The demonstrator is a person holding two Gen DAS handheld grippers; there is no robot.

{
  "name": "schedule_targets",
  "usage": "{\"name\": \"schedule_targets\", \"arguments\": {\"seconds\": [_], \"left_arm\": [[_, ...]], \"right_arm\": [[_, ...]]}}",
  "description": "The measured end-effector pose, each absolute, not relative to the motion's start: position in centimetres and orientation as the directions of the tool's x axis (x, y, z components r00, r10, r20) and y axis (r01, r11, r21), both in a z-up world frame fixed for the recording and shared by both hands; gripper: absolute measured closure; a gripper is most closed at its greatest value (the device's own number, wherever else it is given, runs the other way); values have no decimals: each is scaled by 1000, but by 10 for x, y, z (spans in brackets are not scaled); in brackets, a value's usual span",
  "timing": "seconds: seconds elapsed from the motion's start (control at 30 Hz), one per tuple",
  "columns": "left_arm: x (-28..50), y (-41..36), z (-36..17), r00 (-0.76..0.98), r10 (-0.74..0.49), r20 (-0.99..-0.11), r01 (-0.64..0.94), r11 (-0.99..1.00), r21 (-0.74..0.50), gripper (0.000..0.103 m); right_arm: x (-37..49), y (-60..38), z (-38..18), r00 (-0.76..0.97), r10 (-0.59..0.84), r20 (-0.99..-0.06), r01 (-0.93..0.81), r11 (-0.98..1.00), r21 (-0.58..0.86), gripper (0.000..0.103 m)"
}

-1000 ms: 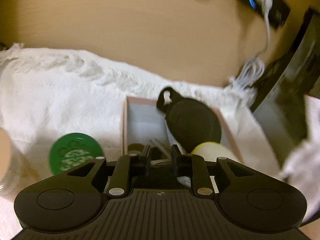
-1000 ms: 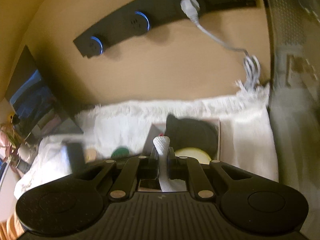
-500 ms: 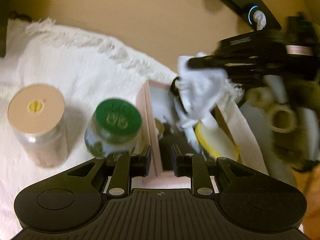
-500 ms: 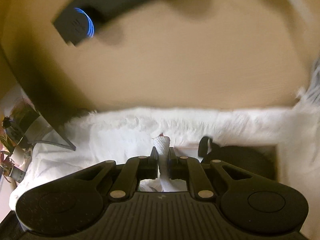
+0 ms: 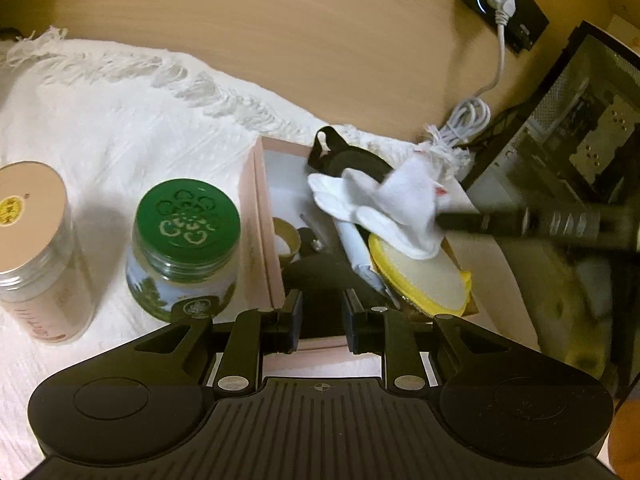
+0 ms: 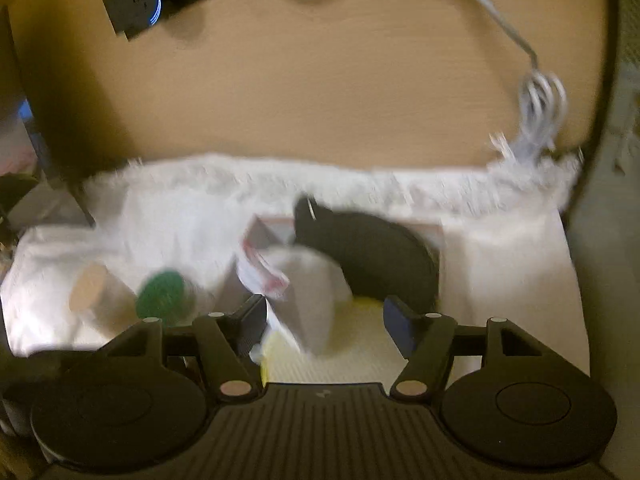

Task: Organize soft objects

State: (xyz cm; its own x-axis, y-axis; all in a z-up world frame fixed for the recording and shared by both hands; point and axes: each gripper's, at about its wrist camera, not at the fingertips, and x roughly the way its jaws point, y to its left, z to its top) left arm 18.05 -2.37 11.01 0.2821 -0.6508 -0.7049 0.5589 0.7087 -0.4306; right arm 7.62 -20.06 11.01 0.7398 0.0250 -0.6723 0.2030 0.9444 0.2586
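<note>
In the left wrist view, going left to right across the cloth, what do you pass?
Tan-lidded clear jar → green-lidded glass jar → pink box → white cloth glove lying over the box's contents → right gripper coming in from the right edge.

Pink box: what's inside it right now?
The pink box holds a white glove lying on a yellow pad and a black pouch, plus a small gold-rimmed cup. Whatever is beneath them is covered.
</note>
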Motion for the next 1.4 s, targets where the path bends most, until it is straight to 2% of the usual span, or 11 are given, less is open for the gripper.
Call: {"name": "schedule_targets", "arguments": {"seconds": [0.1, 0.2, 0.37, 0.6, 0.67, 0.77, 0.87, 1.0, 1.07, 1.13, 1.4], "left_arm": [[180, -22, 110, 288, -642, -710, 555, 716, -422, 79], [179, -18, 111, 298, -630, -717, 553, 726, -409, 79], [179, -9, 107, 300, -615, -729, 538, 741, -403, 79], [177, -8, 116, 313, -633, -708, 543, 731, -414, 79], [181, -19, 126, 325, -664, -673, 576, 704, -416, 79], [190, -50, 132, 374, -663, -648, 616, 700, -360, 79], [200, -90, 120, 396, -632, -666, 636, 712, -297, 79], [206, -120, 98, 376, -559, -739, 654, 725, -216, 79], [203, -114, 97, 378, -547, -746, 643, 735, -213, 79], [201, -109, 98, 384, -533, -754, 637, 744, -202, 79], [196, -94, 108, 409, -515, -753, 635, 753, -170, 78]], "right_arm": [[84, -200, 76, 685, 16, -728, 254, 932, 259, 48], [98, -206, 56, 678, 54, -733, 280, 903, 325, 52], [127, -199, 58, 695, 12, -719, 272, 921, 278, 52], [119, -201, 59, 648, 3, -761, 300, 918, 260, 52], [105, -203, 67, 680, 26, -733, 270, 920, 283, 52], [89, -212, 91, 765, -34, -643, 265, 926, 267, 52], [98, -229, 115, 807, -130, -576, 317, 918, 237, 52], [146, -251, 128, 817, -179, -548, 370, 892, 260, 52], [175, -257, 121, 809, -161, -566, 368, 889, 274, 56], [196, -256, 109, 777, -115, -619, 352, 894, 276, 78], [190, -247, 68, 721, 40, -692, 315, 871, 378, 78]]}}
